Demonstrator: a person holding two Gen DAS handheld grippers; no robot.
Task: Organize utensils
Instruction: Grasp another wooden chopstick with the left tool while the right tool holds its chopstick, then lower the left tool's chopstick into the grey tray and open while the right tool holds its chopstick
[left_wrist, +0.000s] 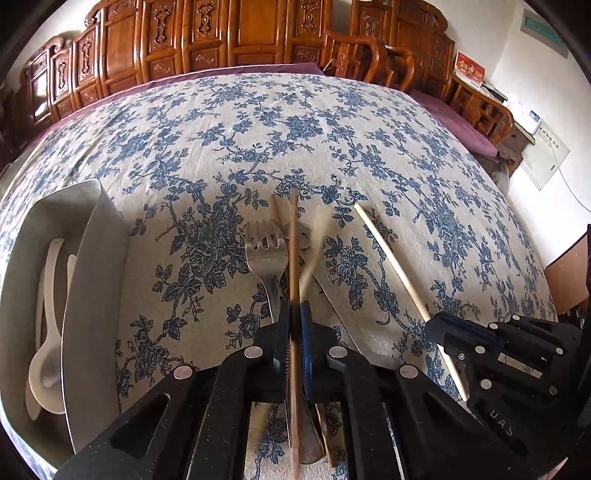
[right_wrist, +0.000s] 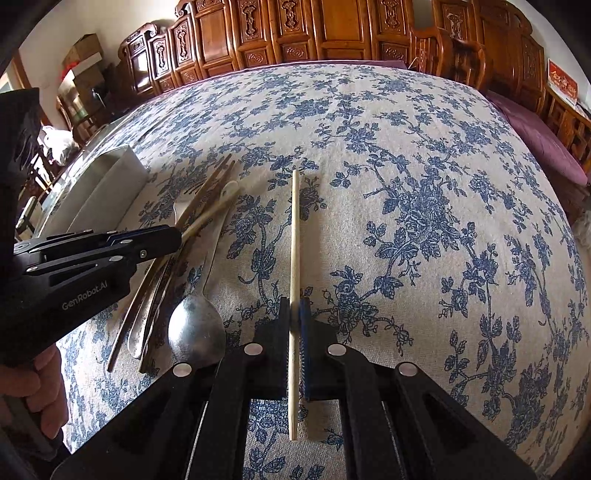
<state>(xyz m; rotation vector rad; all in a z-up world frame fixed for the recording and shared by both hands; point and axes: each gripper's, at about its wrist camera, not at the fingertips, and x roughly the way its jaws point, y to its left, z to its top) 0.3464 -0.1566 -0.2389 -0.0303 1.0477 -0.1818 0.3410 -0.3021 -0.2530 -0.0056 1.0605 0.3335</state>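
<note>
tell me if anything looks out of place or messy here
Yes. The fork, metal spoon and brown chopsticks lie crossed in a loose heap on the tablecloth beside the tray, which holds only white spoons. Each pair of tongs grips a single chopstick.

A lived-in home: carved wooden furniture (left_wrist: 207, 40) with purple cushions (right_wrist: 543, 144) lines the wall behind a bench under a blue floral tablecloth (left_wrist: 332, 140), and cardboard boxes (right_wrist: 83, 55) are stacked in a corner.
</note>
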